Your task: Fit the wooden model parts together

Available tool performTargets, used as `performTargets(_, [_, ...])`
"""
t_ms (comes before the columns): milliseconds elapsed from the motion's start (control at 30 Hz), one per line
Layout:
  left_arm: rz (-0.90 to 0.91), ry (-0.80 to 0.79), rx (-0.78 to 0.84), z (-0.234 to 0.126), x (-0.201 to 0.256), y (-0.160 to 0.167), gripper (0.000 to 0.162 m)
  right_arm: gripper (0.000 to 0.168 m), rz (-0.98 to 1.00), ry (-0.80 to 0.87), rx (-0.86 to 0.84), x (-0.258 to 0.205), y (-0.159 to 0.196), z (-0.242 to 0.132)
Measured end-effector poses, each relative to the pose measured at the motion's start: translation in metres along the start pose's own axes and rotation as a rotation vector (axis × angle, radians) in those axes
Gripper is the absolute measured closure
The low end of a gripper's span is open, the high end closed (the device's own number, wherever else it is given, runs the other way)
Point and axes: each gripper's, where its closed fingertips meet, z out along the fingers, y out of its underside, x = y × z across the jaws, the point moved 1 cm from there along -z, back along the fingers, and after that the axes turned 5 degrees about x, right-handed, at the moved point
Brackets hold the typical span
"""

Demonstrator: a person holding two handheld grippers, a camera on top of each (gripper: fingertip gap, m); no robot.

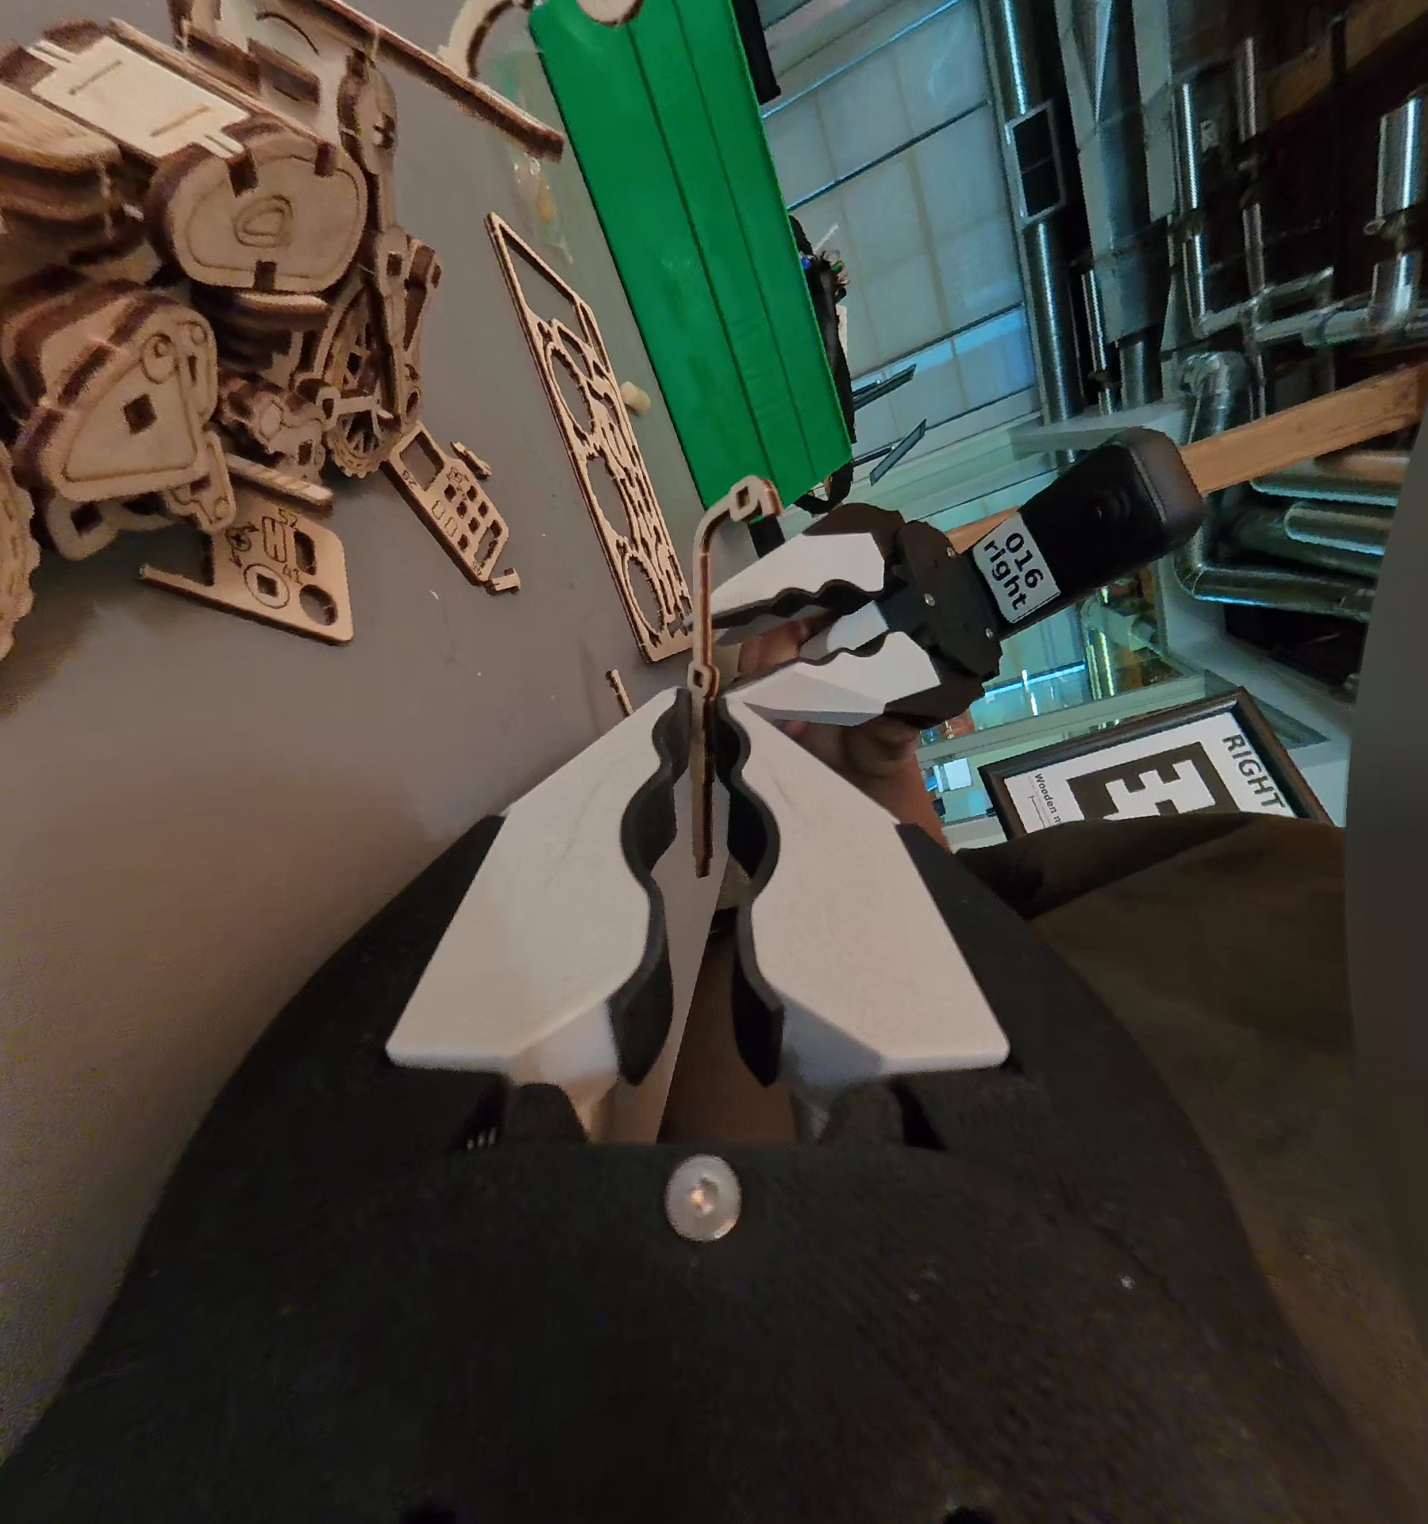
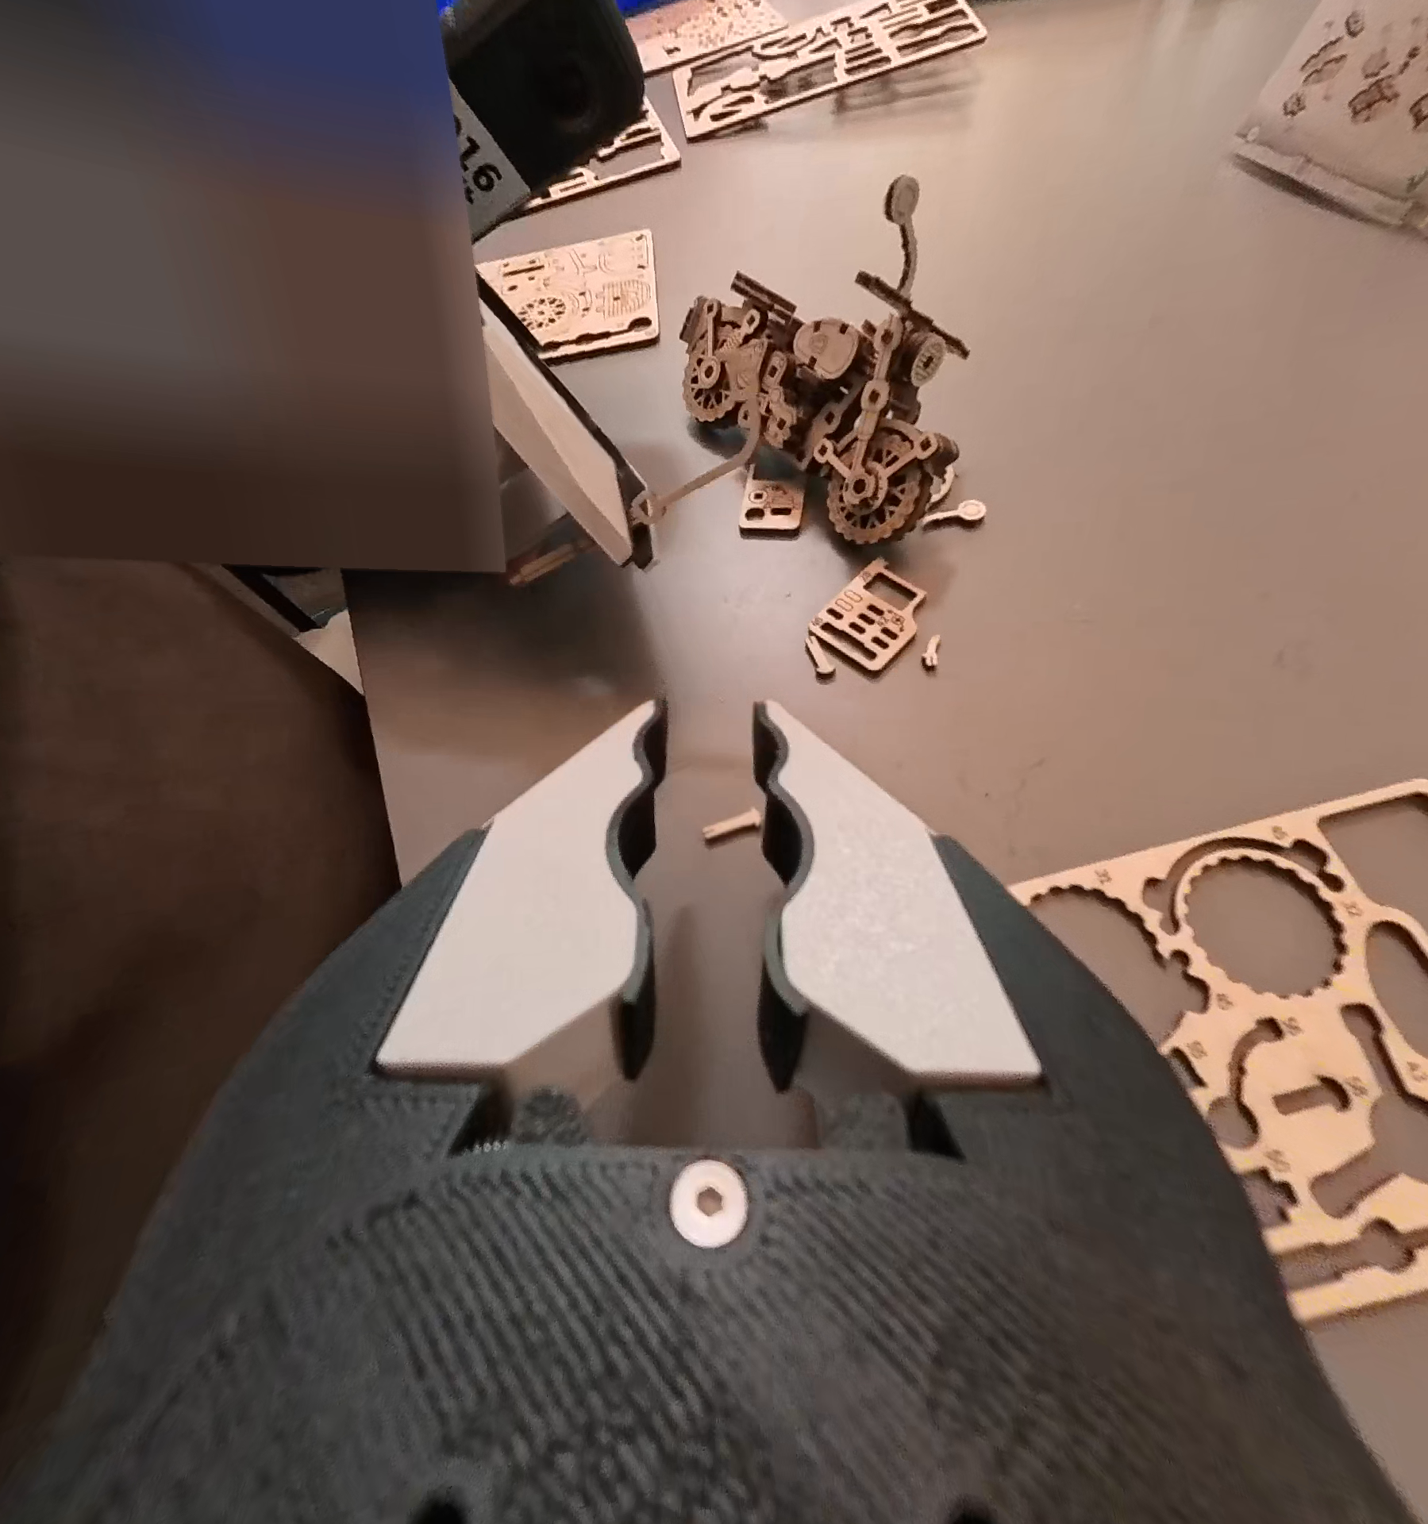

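Wooden strip (image 1: 702, 660), thin and hooked, is clamped upright by left tongs (image 1: 704, 717); right tongs (image 2: 709, 717) are parted, empty, above the bench (image 2: 1106, 577).

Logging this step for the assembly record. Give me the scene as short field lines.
left gripper: shut on a thin hooked wooden strip, held above the table
right gripper: jaws open, nothing between them
model: part-built wooden motorcycle on the grey table
loose parts: small wooden peg on the table below the right gripper
spent sheet: flat, to the right of the right gripper
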Motion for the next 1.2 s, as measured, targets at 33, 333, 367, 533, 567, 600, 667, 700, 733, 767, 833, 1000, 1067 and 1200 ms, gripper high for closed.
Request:
performTargets(33, [-0.001, 0.001, 0.001, 0.000, 0.000, 0.000, 0.160, 0.149, -0.002, -0.004, 0.005, -0.001, 0.000, 0.001])
performTargets(333, [0.005, 0.005, -0.008, 0.000, 0.001, 0.001, 0.159, 0.156, 0.047, -0.052, 0.024, -0.002, 0.004, -0.003])
performTargets(367, [0.005, 0.007, -0.008, 0.000, 0.001, 0.001, 0.159, 0.157, 0.048, -0.052, 0.025, -0.002, 0.004, -0.004])
performTargets(533, [-0.004, 0.009, -0.009, 0.000, 0.001, 0.001, 0.159, 0.158, 0.068, -0.058, 0.052, 0.001, 0.001, -0.006])
performTargets(567, [-0.005, 0.009, -0.008, 0.000, 0.001, 0.001, 0.159, 0.158, 0.072, -0.058, 0.054, 0.001, 0.001, -0.006])
performTargets(600, [-0.005, 0.010, -0.009, 0.000, 0.001, 0.001, 0.159, 0.158, 0.074, -0.056, 0.057, 0.002, 0.000, -0.006])
performTargets(667, [-0.007, 0.011, -0.008, 0.000, 0.001, 0.001, 0.159, 0.158, 0.074, -0.049, 0.067, 0.004, -0.001, -0.007])
performTargets(700, [-0.008, 0.013, -0.007, 0.000, 0.001, 0.001, 0.159, 0.158, 0.075, -0.046, 0.071, 0.004, -0.002, -0.008])
performTargets(733, [-0.010, 0.014, -0.006, 0.000, 0.001, 0.001, 0.159, 0.158, 0.077, -0.044, 0.075, 0.005, -0.002, -0.008])
performTargets(767, [-0.013, 0.016, -0.005, 0.000, 0.001, 0.000, 0.159, 0.158, 0.079, -0.040, 0.080, 0.006, -0.003, -0.009])
performTargets(833, [-0.018, 0.019, -0.003, -0.001, 0.001, 0.000, 0.159, 0.159, 0.084, -0.038, 0.087, 0.008, -0.003, -0.009])
performTargets(1000, [-0.028, 0.024, -0.003, -0.001, 0.001, 0.000, 0.159, 0.151, 0.059, -0.034, 0.028, 0.010, 0.006, -0.010])
performTargets(1067, [-0.029, 0.025, -0.004, -0.001, 0.001, 0.000, 0.159, 0.145, -0.013, 0.016, -0.064, 0.016, 0.019, -0.012])
performTargets(1200, [-0.035, 0.027, -0.003, -0.001, 0.001, -0.001, 0.159, 0.144, -0.101, 0.028, -0.105, 0.012, 0.024, -0.010])
